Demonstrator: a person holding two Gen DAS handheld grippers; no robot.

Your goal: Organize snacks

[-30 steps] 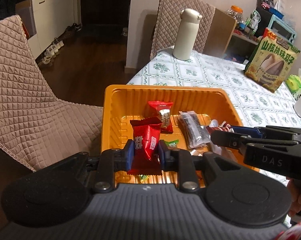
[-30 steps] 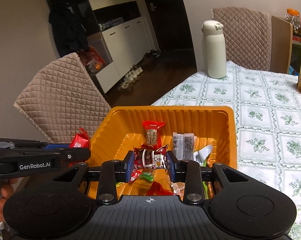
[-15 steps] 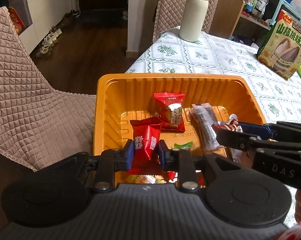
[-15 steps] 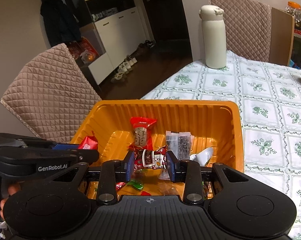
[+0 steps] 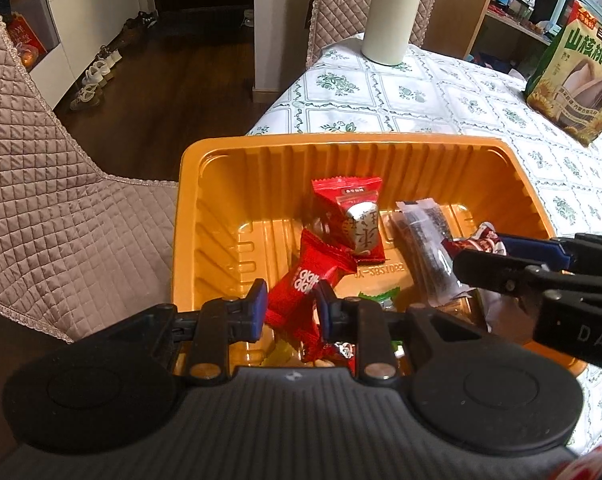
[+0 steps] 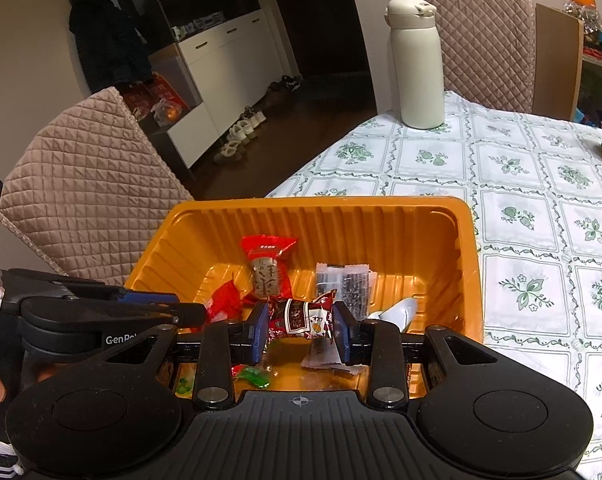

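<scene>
Both grippers have dropped closer over the orange tray [image 5: 189,216] since the earlier frame. Left gripper [image 5: 291,304] clamps a red candy packet [image 5: 297,292] above the tray's near left floor. Right gripper [image 6: 299,326] clamps a dark red wrapped candy [image 6: 301,318] above the near centre. Tray's far left floor lies bare; its left rim overhangs the table edge [image 6: 301,176] beside a quilted chair [image 5: 41,200].
</scene>
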